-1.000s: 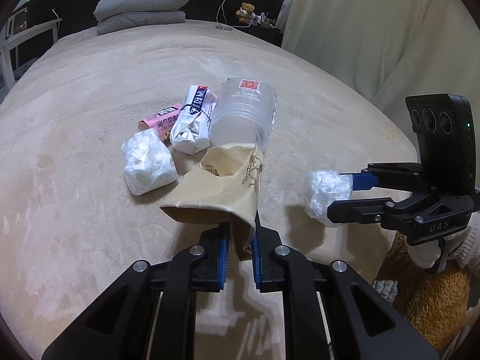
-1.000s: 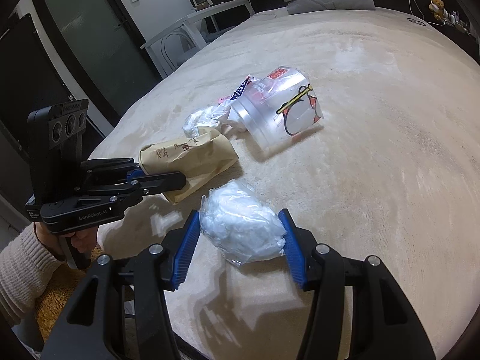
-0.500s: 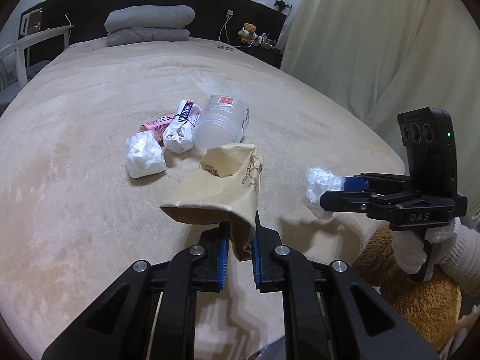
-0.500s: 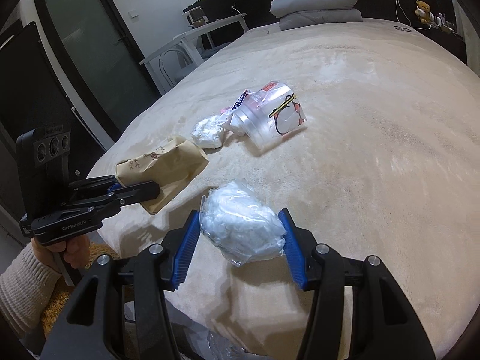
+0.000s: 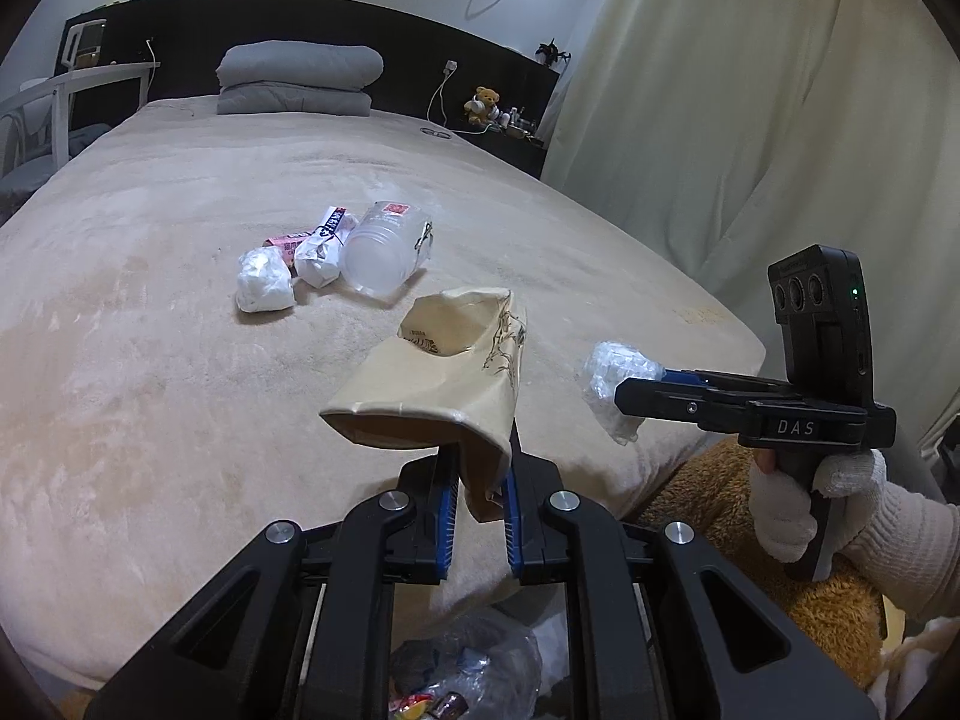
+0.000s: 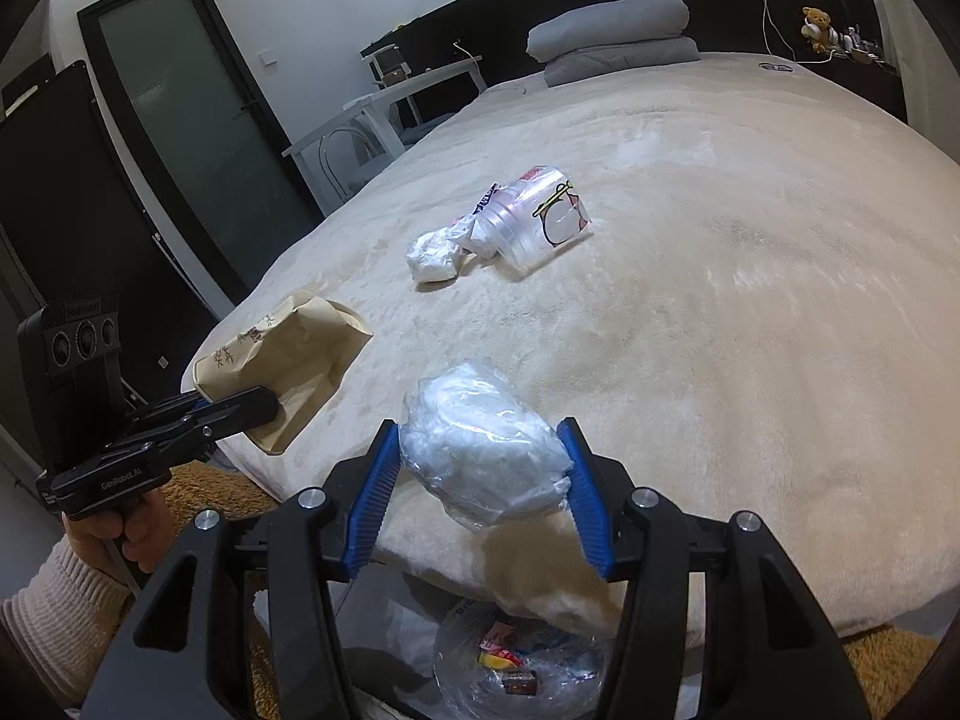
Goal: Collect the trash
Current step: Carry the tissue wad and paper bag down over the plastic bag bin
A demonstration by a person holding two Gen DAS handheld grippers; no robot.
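My left gripper [image 5: 480, 510] is shut on a corner of a brown paper bag [image 5: 438, 384] and holds it above the near edge of the bed; the bag also shows in the right wrist view [image 6: 282, 354]. My right gripper [image 6: 483, 498] is shut on a white plastic-wrapped wad [image 6: 480, 450], also seen in the left wrist view [image 5: 612, 372]. Both are lifted off the bed. On the bed lie a clear plastic cup [image 5: 384, 252], a crumpled white wrapper [image 5: 321, 246], a pink packet [image 5: 282, 243] and a white wad [image 5: 264, 282].
A clear-lined trash bin holding wrappers sits on the floor below both grippers [image 6: 516, 654] [image 5: 462, 678]. A beige blanket [image 5: 150, 330] covers the bed. A brown plush rug [image 5: 708, 498] lies at the bed's foot. Grey pillows [image 5: 300, 81] lie at the headboard, a curtain [image 5: 750, 120] hangs on the right.
Both grippers have pulled back and up from the bed with their loads. The trash bin has come into view below them. The remaining litter now lies farther away.
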